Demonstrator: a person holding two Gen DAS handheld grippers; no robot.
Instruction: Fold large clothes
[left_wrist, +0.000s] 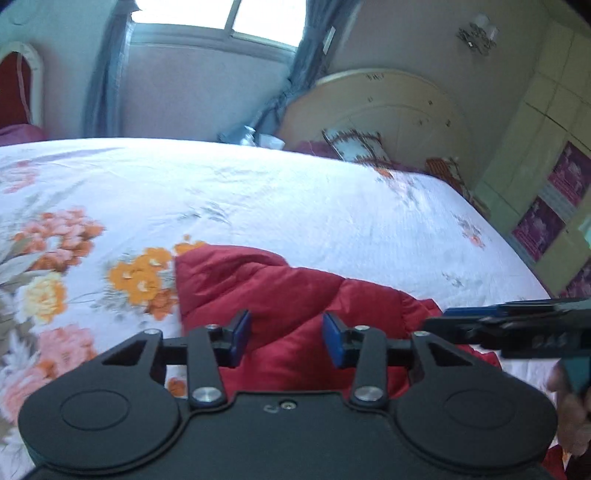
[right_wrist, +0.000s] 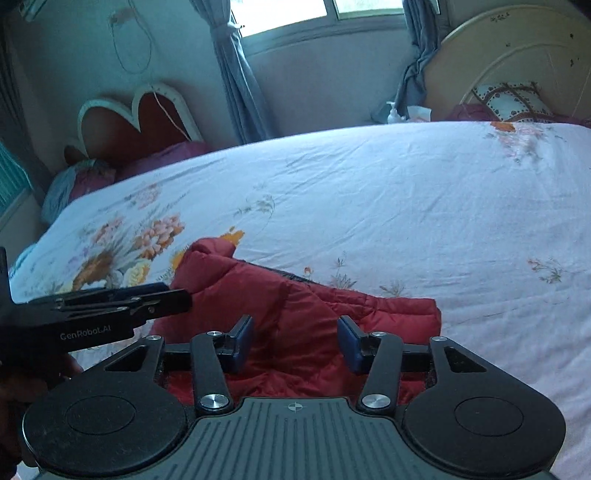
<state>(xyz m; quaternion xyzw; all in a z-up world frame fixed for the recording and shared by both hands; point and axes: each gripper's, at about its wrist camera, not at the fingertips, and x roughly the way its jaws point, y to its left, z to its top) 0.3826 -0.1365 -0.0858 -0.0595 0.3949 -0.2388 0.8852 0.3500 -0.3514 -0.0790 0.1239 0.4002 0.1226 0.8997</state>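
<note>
A red quilted jacket (left_wrist: 280, 295) lies bunched on the floral bedsheet (left_wrist: 295, 206) near the bed's front edge; it also shows in the right wrist view (right_wrist: 303, 314). My left gripper (left_wrist: 286, 341) is open and empty, just above the jacket. My right gripper (right_wrist: 295, 345) is open and empty over the jacket's near side. The right gripper (left_wrist: 517, 328) reaches in from the right in the left wrist view. The left gripper (right_wrist: 110, 306) reaches in from the left in the right wrist view.
The bed fills both views, its sheet (right_wrist: 369, 206) white with flowers. A cream headboard (left_wrist: 388, 110) and patterned pillow (left_wrist: 358, 147) are at the far right. A window with grey curtains (right_wrist: 236, 74) is behind. A wardrobe (left_wrist: 546, 184) stands right of the bed.
</note>
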